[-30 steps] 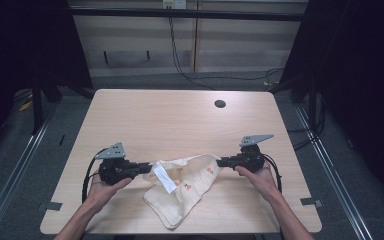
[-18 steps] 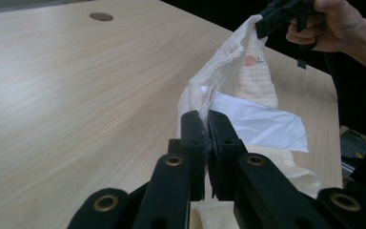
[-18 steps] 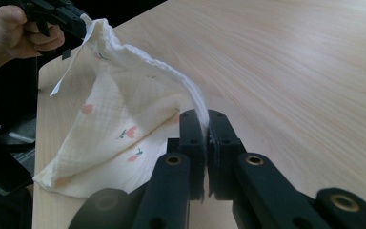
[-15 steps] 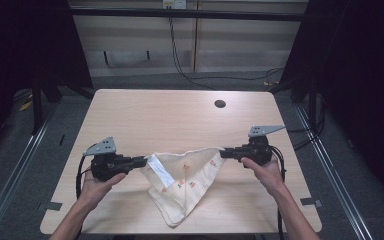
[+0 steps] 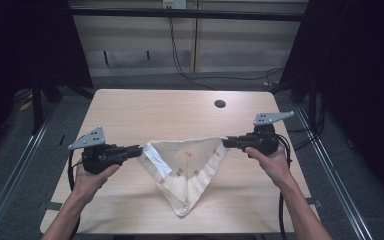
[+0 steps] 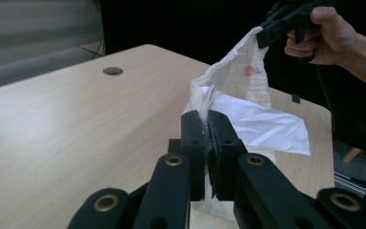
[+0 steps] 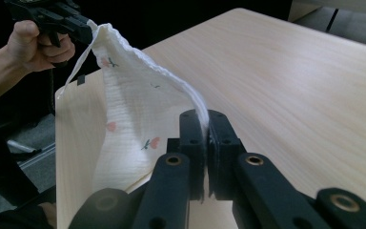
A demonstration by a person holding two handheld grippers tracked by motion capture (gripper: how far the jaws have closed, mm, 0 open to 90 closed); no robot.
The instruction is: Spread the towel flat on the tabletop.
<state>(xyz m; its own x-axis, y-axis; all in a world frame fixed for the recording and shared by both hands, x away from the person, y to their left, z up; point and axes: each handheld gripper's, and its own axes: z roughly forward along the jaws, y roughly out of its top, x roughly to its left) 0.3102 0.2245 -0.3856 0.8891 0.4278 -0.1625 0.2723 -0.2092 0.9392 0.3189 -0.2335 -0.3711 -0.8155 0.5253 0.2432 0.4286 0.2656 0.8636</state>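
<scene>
Left gripper [image 5: 139, 149] and right gripper [image 5: 225, 142] each clenched on corner of cloth [image 5: 187, 167], hanging at frame centre over bench [image 5: 145, 107]. I feared thin pinch slipping, corner dropping.

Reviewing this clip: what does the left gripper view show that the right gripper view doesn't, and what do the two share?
Left gripper view alone: the round dark hole in the tabletop and a white label sewn to the cloth. Right gripper view alone: the small red flower prints with green stems across the cloth's face. Both: the cream crinkled cloth pinched between that view's own shut black jaws, the other hand gripping the far corner, and the light wooden table.
</scene>
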